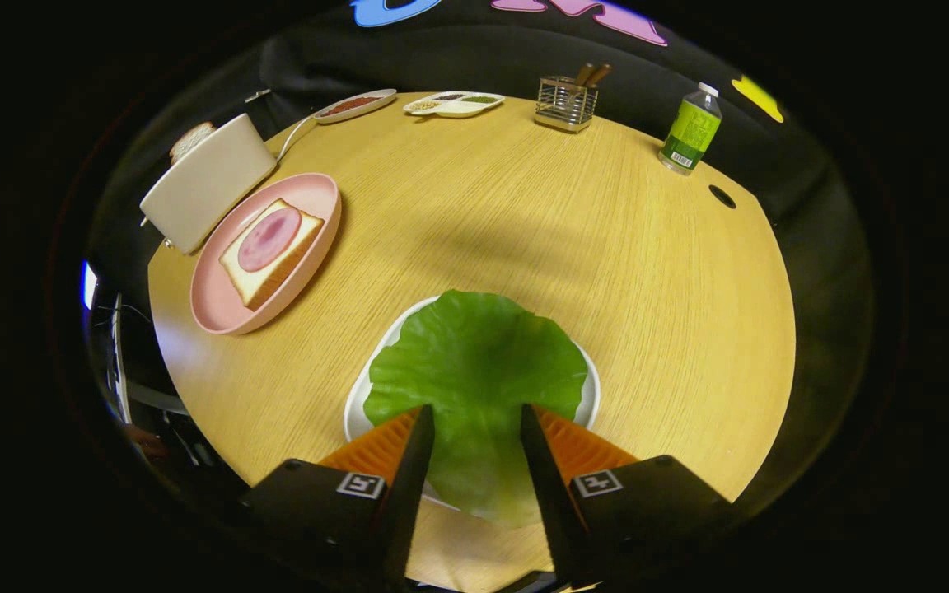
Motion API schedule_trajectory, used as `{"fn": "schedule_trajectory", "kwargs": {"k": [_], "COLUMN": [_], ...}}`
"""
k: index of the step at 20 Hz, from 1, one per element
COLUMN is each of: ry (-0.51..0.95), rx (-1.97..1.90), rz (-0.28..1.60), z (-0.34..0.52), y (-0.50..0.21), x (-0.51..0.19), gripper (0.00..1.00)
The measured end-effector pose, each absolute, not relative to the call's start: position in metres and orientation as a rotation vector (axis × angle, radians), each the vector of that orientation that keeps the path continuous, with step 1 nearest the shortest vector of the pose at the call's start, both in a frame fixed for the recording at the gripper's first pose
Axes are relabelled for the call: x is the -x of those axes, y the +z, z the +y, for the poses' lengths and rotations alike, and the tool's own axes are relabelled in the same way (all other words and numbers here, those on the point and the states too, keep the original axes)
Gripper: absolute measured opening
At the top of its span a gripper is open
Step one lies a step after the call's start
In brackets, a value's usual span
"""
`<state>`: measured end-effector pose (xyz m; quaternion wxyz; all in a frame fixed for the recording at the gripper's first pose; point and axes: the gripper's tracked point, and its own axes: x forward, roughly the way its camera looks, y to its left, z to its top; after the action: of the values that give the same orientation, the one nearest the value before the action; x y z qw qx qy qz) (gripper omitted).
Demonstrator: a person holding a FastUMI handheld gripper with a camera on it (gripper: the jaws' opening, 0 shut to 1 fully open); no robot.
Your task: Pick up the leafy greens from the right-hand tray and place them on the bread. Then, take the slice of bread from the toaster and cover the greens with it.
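Observation:
A big green lettuce leaf (474, 362) lies on a white tray (357, 403) just ahead of and beneath my gripper (476, 409). The gripper is open, and its two fingers stand apart on either side of the leaf's near part; I cannot tell whether they touch it. Beyond the leaf and to the left, a pink plate (219, 313) holds a bread slice (264, 276) topped with a round of ham (268, 239). Behind the plate stands a cream toaster (207, 181) with a bread slice (191, 140) sticking out of its slot.
The round wooden table (524, 231) carries a green bottle (691, 130) at the far right, a wire holder (566, 103) with wooden handles, and two shallow dishes (355, 105) (454, 104) of seasonings at the back. A small hole (722, 196) sits near the bottle.

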<state>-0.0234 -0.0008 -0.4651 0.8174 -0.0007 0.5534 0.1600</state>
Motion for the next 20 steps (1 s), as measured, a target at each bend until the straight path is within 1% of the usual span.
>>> {"fn": "schedule_trajectory", "kwargs": {"k": [2, 3, 5, 8, 13, 20], "ry": [0.334, 0.327, 0.338, 0.319, 0.316, 0.393], "rx": [0.01, 0.008, 0.026, -0.005, -0.081, -0.098], "rz": [1.171, 1.171, 1.174, 1.154, 1.055, 0.943], "z": [-0.001, -0.001, -0.001, 0.0, 0.02, 0.103], "y": [-0.466, -0.465, -0.465, -0.45, -0.389, -0.316], "x": [0.022, 0.023, 0.025, 0.026, 0.013, -0.013], "gripper": [0.58, 0.15, 0.08, 0.08, 0.08, 0.08]}}
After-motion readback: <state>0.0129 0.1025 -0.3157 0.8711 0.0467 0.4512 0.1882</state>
